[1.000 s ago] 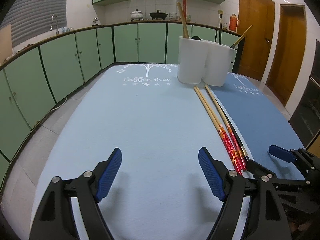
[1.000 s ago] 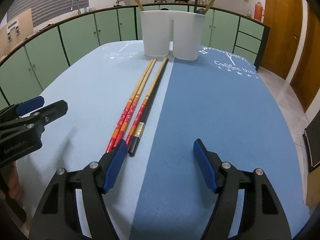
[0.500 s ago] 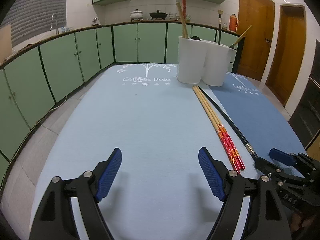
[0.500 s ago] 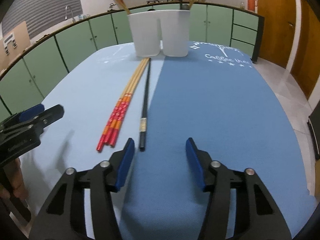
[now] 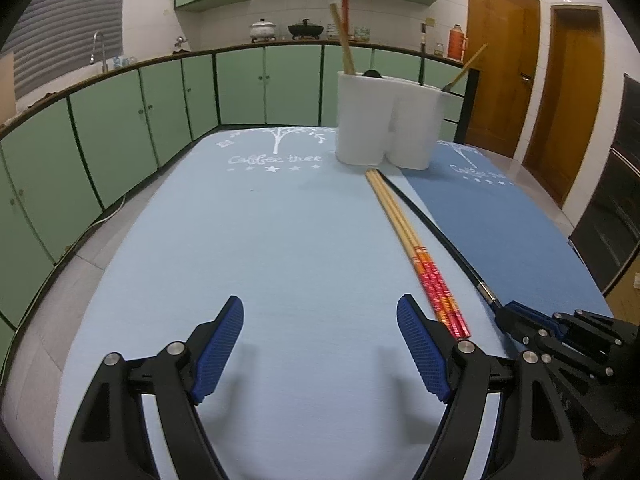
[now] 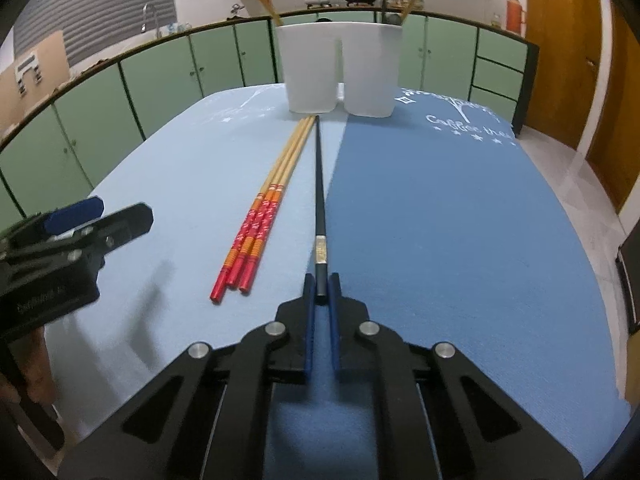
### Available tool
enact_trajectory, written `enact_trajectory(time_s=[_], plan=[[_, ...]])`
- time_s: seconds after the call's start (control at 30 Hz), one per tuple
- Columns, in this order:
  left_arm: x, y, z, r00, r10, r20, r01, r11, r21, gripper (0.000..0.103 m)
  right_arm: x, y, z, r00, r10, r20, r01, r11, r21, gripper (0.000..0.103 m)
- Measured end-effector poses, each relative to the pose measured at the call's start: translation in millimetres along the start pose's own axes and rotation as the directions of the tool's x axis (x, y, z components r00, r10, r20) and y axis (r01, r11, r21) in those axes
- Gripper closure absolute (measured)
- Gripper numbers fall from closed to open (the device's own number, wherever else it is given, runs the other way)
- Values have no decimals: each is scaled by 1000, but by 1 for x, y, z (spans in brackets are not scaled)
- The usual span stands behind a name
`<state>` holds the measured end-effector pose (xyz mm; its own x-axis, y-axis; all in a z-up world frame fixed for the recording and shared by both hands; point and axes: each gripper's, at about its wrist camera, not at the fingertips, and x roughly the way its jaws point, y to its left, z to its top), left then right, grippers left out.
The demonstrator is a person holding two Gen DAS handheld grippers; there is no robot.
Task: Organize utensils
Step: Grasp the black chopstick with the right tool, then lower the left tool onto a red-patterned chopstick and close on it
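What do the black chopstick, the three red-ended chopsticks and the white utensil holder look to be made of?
Black chopstick: smooth dark lacquer or plastic with a small metallic-looking band; unclear which. Red-ended chopsticks: probably bamboo or wood, pale matte shafts with painted red-orange ends. White utensil holder: likely matte plastic, possibly ceramic, plain and faintly translucent.

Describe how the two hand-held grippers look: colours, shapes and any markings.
Both the left gripper and the right gripper have black angular frames with cut-out openings and round silver bolts. Their fingers end in long blue pads with a fine ribbed texture. The left gripper's body carries faint lettering, too blurred to read. No cables or sleeves show.
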<state>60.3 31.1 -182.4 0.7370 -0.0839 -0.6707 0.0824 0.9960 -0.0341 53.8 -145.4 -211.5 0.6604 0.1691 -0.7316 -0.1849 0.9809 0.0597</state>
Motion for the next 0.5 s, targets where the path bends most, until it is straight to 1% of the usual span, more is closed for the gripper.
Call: enact_trajectory(time_s=[0.13, 0.23, 0.37, 0.5], plan=[[1, -12, -1, 999, -33, -13, 33, 999, 9, 25, -4, -25, 0, 999, -48, -3, 48, 995, 89, 96], [4, -23, -5, 997, -63, -35, 64, 998, 20, 25, -5, -43, 0, 998, -69, -13, 70, 988, 139, 96], [7, -40, -12, 993, -97, -68, 101, 993, 54, 25, -6, -52, -2, 997, -75, -13, 76, 984, 163, 96], [11, -49, -15, 992, -97, -86, 104, 991, 79, 25, -6, -52, -3, 998, -66, -10, 67, 984, 165, 96]])
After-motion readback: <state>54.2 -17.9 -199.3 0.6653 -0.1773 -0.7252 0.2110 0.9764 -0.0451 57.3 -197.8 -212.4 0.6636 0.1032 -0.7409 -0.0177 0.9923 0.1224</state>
